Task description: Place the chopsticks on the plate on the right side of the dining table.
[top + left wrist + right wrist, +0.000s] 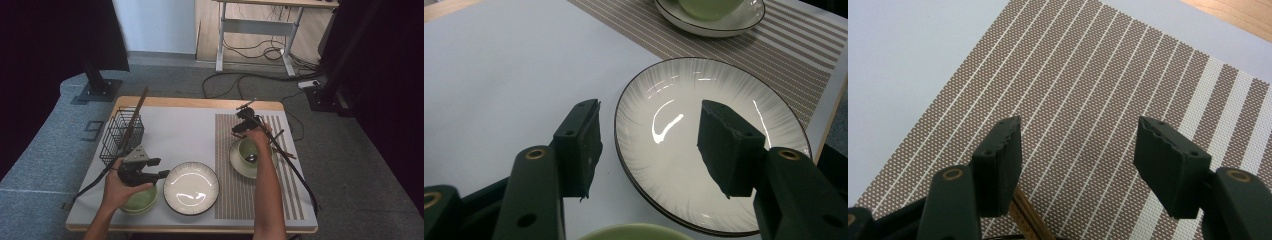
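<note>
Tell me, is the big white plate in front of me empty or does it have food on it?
Empty. The white plate shows only bare glazed surface and light reflections.

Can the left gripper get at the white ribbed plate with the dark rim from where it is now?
Probably yes. The left gripper hangs open just above the white ribbed plate, whose near rim sits between its jaws with nothing lying on it. The green bowl stays below the hand.

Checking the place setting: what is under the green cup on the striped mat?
The green cup stands on a white saucer, which lies on the striped placemat. A spoon rests in the cup. The saucer's middle is covered by the cup.
</note>
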`<control>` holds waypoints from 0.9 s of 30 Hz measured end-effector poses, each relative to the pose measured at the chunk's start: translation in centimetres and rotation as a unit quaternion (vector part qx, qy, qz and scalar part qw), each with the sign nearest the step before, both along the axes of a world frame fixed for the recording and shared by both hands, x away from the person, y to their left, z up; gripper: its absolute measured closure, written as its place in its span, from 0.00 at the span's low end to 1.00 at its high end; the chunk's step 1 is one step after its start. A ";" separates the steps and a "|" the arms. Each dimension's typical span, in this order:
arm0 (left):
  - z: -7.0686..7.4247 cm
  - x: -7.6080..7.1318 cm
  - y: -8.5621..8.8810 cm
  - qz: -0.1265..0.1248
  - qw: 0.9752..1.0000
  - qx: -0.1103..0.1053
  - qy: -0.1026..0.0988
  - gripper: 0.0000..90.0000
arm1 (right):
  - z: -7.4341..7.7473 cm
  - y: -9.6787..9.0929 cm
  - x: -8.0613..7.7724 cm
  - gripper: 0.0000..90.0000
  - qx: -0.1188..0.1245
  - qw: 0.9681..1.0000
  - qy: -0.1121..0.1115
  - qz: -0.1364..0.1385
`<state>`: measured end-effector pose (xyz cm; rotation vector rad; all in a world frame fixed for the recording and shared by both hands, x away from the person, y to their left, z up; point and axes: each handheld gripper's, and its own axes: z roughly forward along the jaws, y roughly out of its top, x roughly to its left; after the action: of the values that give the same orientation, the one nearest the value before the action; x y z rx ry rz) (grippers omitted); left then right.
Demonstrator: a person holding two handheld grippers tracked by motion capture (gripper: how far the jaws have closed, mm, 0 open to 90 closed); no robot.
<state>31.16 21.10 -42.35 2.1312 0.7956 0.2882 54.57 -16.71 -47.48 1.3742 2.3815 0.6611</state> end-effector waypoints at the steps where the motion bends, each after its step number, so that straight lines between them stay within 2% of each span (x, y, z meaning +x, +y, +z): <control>1: 0.0 0.0 0.0 0.000 1.000 -0.001 0.000 0.48 | 0.0 0.0 0.0 0.40 -0.001 1.000 0.001 0.000; 9: 0.0 0.0 0.0 0.001 1.000 -0.001 0.000 0.48 | 0.5 -0.1 0.2 0.40 0.009 1.000 -0.012 -0.021; 12: 0.0 0.0 0.0 0.001 1.000 -0.001 0.000 0.48 | 0.5 -0.1 0.3 0.40 0.011 0.999 -0.010 -0.028; 19: 0.1 -0.1 0.1 0.000 1.000 -0.003 -0.002 0.48 | 0.5 1.3 0.4 0.40 -0.003 1.000 -0.011 -0.019; 27: 0.1 -0.1 0.1 0.000 1.000 -0.002 -0.002 0.48 | 0.1 1.1 0.4 0.40 -0.010 1.000 -0.001 -0.023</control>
<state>31.10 21.22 -42.23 2.1257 0.7941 0.2900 54.99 -15.60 -47.35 1.4146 2.3409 0.6232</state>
